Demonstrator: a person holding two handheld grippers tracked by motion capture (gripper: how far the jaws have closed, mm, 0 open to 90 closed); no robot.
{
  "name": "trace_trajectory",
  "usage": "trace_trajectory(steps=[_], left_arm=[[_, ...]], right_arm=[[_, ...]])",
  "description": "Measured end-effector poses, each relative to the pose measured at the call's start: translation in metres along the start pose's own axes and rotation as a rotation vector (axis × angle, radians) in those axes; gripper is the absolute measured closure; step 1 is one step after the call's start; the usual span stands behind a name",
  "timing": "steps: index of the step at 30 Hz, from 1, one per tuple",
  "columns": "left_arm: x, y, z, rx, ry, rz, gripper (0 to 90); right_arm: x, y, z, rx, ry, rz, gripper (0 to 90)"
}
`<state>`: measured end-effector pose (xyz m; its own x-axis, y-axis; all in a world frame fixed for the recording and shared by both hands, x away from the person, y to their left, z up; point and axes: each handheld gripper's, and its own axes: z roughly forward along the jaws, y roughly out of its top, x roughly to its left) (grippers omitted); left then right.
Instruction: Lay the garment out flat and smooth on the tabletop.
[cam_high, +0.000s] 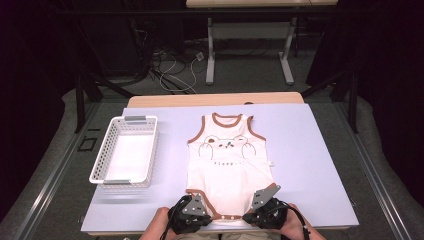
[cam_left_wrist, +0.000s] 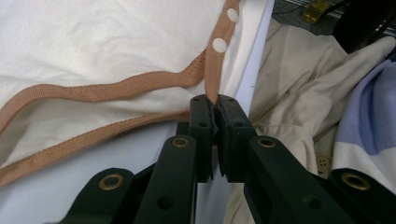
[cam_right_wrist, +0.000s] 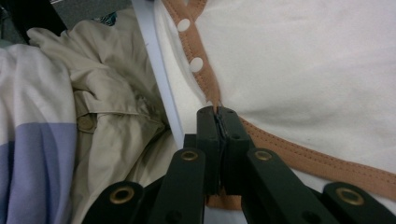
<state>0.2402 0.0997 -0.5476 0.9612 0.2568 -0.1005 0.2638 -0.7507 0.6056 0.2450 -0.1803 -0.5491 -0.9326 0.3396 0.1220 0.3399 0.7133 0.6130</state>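
Two grippers pinch one baby bodysuit (cam_high: 229, 160), which lies flat, neck away from you, in the middle of the lavender table (cam_high: 310, 165). Your left gripper (cam_high: 204, 212) is clamped on the brown-trimmed hem at its bottom left corner; in the left gripper view the jaws sit closed on the trim (cam_left_wrist: 212, 88) just below two white snaps (cam_left_wrist: 219, 45). Your right gripper (cam_high: 250, 216) is clenched the same way on the bottom right corner, jaws together on the trim (cam_right_wrist: 212, 88) beside the snaps (cam_right_wrist: 196, 64). Bodysuit is cream, sleeveless, brown binding at neck, armholes and leg openings, bear face print on the chest. Fabric lies smooth, few wrinkles. White plastic basket (cam_high: 125, 150) sits well to the left of it, apart. Nothing lies between the grippers and the cloth. Your beige trousers (cam_right_wrist: 116, 112) show past the near table edge.
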Motion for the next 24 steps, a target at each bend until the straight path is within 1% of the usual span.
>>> trace_trajectory(steps=[1, 2, 3, 7, 8, 9, 14, 19, 20, 21, 22, 23, 24], left_arm=[[0.000, 0.000, 0.000, 0.001, 0.003, 0.000, 85.6], [-0.001, 0.000, 0.000, 0.000, 0.000, 0.000, 85.6], [-0.001, -0.001, 0.000, 0.001, 0.000, -0.001, 85.6], [-0.001, -0.001, -0.001, -0.001, 0.000, -0.001, 85.6], [-0.001, -0.001, -0.001, -0.001, 0.000, -0.001, 85.6], [-0.002, -0.001, 0.000, -0.005, 0.003, -0.002, 85.6], [-0.002, -0.002, -0.002, 0.001, -0.012, -0.001, 85.5], [-0.002, -0.003, -0.003, 0.001, -0.014, 0.000, 84.0], [-0.002, -0.003, -0.004, 0.005, -0.015, 0.002, 82.6], [-0.002, -0.004, -0.005, 0.007, -0.014, 0.004, 79.5], [-0.002, -0.004, -0.007, 0.002, -0.012, 0.000, 75.0], [-0.001, -0.005, -0.009, -0.003, -0.003, -0.002, 70.6], [0.000, -0.006, -0.012, -0.011, 0.002, -0.002, 66.0]], right_arm=[[0.001, 0.000, 0.000, -0.002, -0.006, 0.005, 88.5], [0.002, 0.000, 0.000, 0.001, -0.002, 0.008, 88.5], [0.002, 0.001, 0.000, 0.008, 0.008, 0.002, 88.4], [0.003, 0.000, 0.001, 0.005, 0.012, 0.008, 88.5], [0.002, 0.001, 0.001, 0.004, 0.016, -0.003, 88.4], [0.003, 0.001, 0.002, -0.001, 0.015, -0.004, 88.4], [0.003, 0.001, 0.002, 0.003, 0.020, -0.003, 88.4], [0.002, 0.001, 0.001, 0.004, 0.028, -0.005, 87.8], [0.002, 0.001, 0.001, 0.004, 0.028, -0.007, 85.5], [0.002, 0.001, 0.000, 0.008, 0.037, -0.004, 79.7], [0.001, 0.001, 0.000, 0.002, 0.047, -0.014, 74.9], [0.001, 0.001, -0.002, 0.002, 0.050, -0.001, 69.9], [0.000, 0.002, -0.003, -0.007, 0.059, -0.001, 63.2]])
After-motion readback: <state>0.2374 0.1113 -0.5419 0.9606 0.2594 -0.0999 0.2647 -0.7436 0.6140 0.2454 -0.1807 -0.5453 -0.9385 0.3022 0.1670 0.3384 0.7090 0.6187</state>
